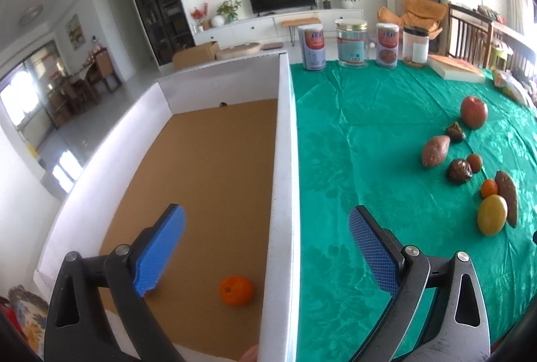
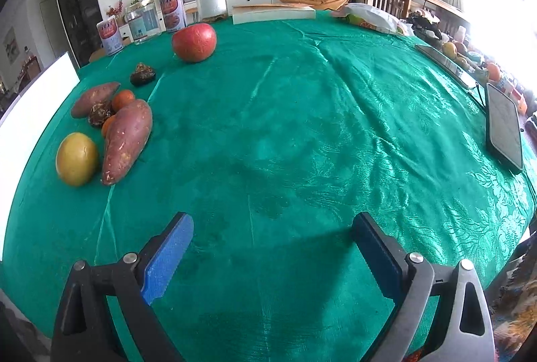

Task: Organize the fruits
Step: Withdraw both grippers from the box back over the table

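Hovering wide and empty, the right gripper (image 2: 272, 256) has the yellow fruit (image 2: 77, 159) and long sweet potato (image 2: 127, 142) up-left, its axis running away. Farther left, the left gripper (image 1: 266, 253), equally wide, straddles the box wall (image 1: 283, 194) near the orange (image 1: 236, 290) inside.

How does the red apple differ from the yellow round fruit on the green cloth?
The red apple is red and looks larger; the yellow fruit is yellow-green and smaller. The apple stands alone, farther from the grippers, near the jars; the yellow fruit lies close beside a sweet potato. Both are round and rest on the green cloth, outside the box.
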